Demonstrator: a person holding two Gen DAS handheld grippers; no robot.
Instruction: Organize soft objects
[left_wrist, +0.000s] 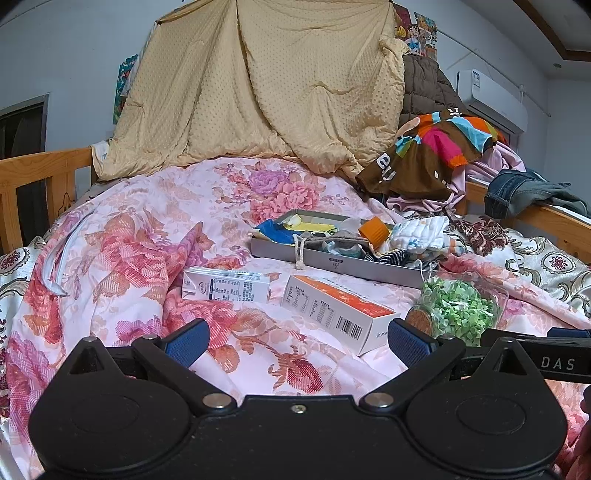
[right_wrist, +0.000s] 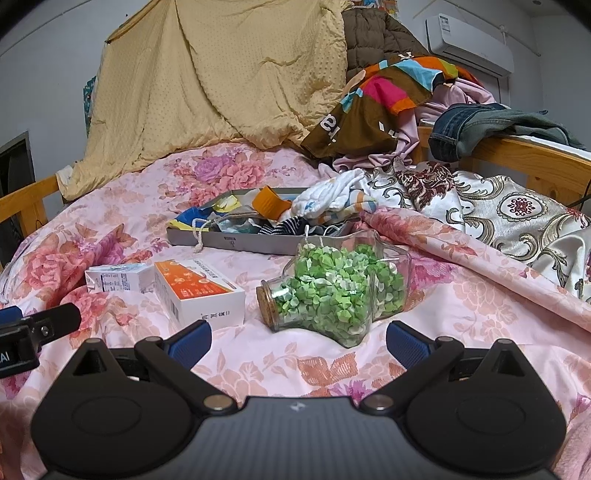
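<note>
A shallow grey tray (left_wrist: 332, 263) (right_wrist: 255, 245) lies on the floral bed cover, filled with small soft items: socks, a drawstring pouch (left_wrist: 334, 236), a white quilted cloth (left_wrist: 419, 232) (right_wrist: 325, 201) draped over its right end, and an orange cup (left_wrist: 375, 230) (right_wrist: 269, 202). My left gripper (left_wrist: 297, 341) is open and empty, low over the cover in front of the boxes. My right gripper (right_wrist: 297, 341) is open and empty, just in front of a star-shaped glass jar (right_wrist: 334, 291) (left_wrist: 456, 308) of green paper stars lying on its side.
A white-and-orange box (left_wrist: 336, 312) (right_wrist: 199, 291) and a small white carton (left_wrist: 225, 286) (right_wrist: 118, 278) lie before the tray. A yellow blanket (left_wrist: 266, 85), a colourful cloth (left_wrist: 428, 151), jeans (right_wrist: 476, 129) on the wooden rail and a patterned cover (right_wrist: 498, 214) lie behind and right.
</note>
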